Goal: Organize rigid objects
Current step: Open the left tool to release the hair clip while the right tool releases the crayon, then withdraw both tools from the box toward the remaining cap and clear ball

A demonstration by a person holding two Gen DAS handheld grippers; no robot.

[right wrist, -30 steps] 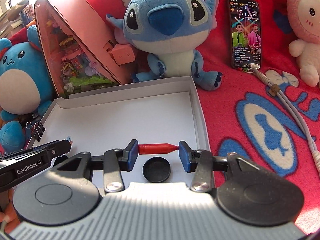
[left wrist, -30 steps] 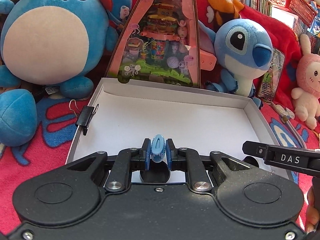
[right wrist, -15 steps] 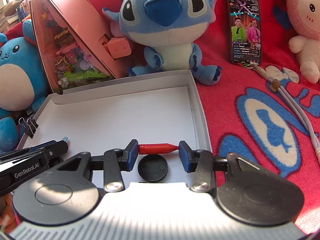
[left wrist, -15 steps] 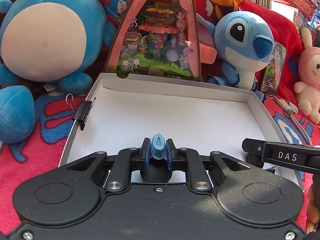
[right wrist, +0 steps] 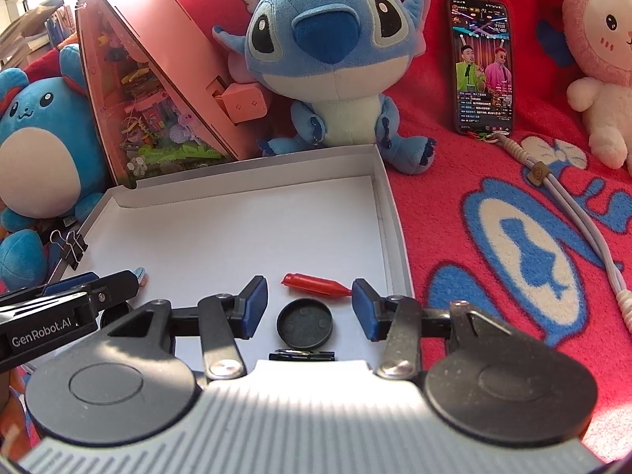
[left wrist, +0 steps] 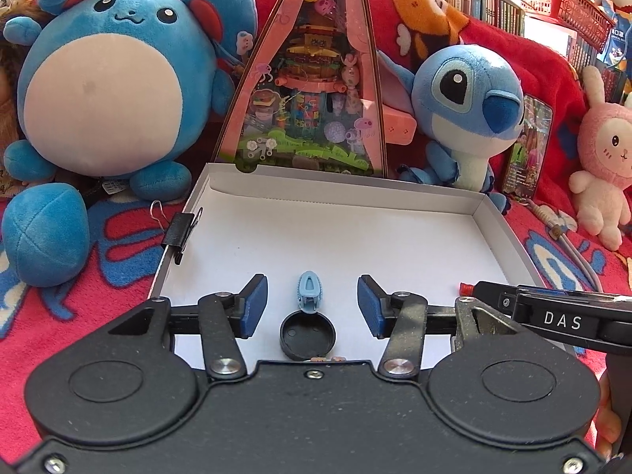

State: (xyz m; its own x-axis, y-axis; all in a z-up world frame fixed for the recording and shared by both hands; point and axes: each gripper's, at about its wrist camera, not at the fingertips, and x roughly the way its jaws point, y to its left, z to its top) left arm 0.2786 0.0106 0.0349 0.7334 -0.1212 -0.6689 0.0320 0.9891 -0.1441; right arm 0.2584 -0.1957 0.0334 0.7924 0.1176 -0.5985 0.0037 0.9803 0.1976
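Note:
A shallow white cardboard box (left wrist: 347, 193) (right wrist: 252, 170) lies on the red blanket. My left gripper (left wrist: 312, 304) is open over its near edge, and a small light-blue clip (left wrist: 310, 291) lies on the box floor between the fingers. My right gripper (right wrist: 310, 302) is open too, and a red pointed piece (right wrist: 316, 285) lies on the box floor between its fingers, its tip near the right pad. A black round cap sits below each gripper's fingers (left wrist: 308, 335) (right wrist: 303, 328). Each gripper's arm shows at the edge of the other's view.
A black binder clip (left wrist: 179, 231) (right wrist: 69, 245) is on the box's left wall. Behind the box stand a pink triangular display case (left wrist: 312, 91), a round blue plush (left wrist: 106, 79), a Stitch plush (right wrist: 328, 59), a phone (right wrist: 484, 67), a pink bunny plush (right wrist: 604, 59) and a cable (right wrist: 568, 213).
Both grippers have opened. The blue clip has left the left gripper and the red piece the right gripper; both now lie on the box floor.

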